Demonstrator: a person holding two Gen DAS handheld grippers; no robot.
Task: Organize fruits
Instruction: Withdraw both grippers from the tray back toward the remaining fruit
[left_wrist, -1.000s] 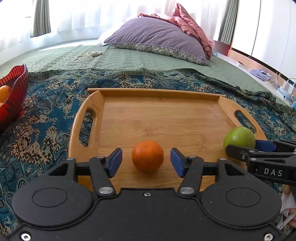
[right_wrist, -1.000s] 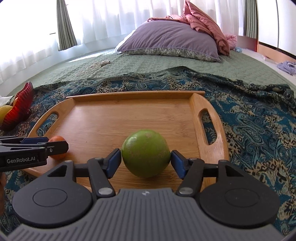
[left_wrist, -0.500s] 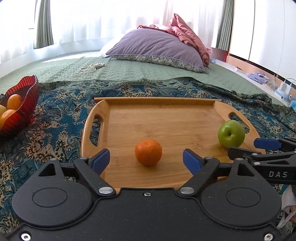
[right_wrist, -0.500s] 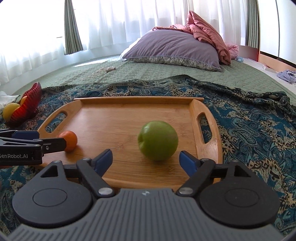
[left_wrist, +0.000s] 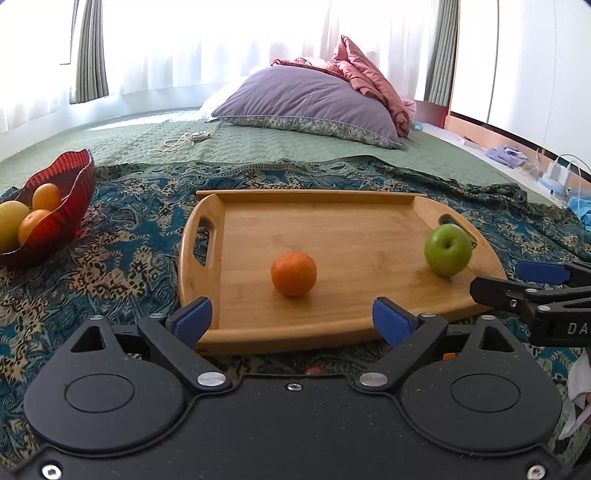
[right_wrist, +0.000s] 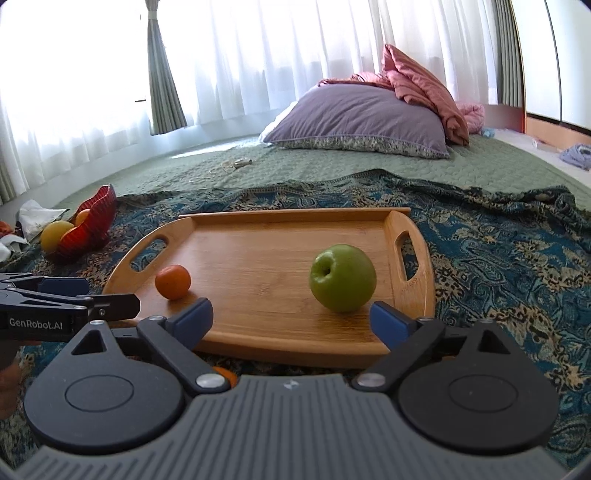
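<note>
An orange (left_wrist: 293, 273) (right_wrist: 172, 281) and a green apple (left_wrist: 448, 249) (right_wrist: 342, 278) rest on the wooden tray (left_wrist: 332, 221) (right_wrist: 258, 240). My left gripper (left_wrist: 291, 317) hangs at the tray's near edge, short of the orange; its jaws are opening and hold nothing. My right gripper (right_wrist: 291, 317) is pulled back from the apple; its jaws are opening too, with the apple beyond the pads. Each gripper shows in the other's view: the right gripper (left_wrist: 517, 284) and the left gripper (right_wrist: 85, 291).
A red bowl (left_wrist: 70, 195) (right_wrist: 94, 221) with several oranges and a yellow fruit sits left of the tray on the patterned cloth (left_wrist: 122, 251). A purple pillow (left_wrist: 310, 103), pink blanket and a cable lie farther back on the bed. The bed's edge is at right.
Both grippers opened wide and drew back from the tray. The orange and apple, once between the pads, now sit free on the tray. The red bowl came further into view.
</note>
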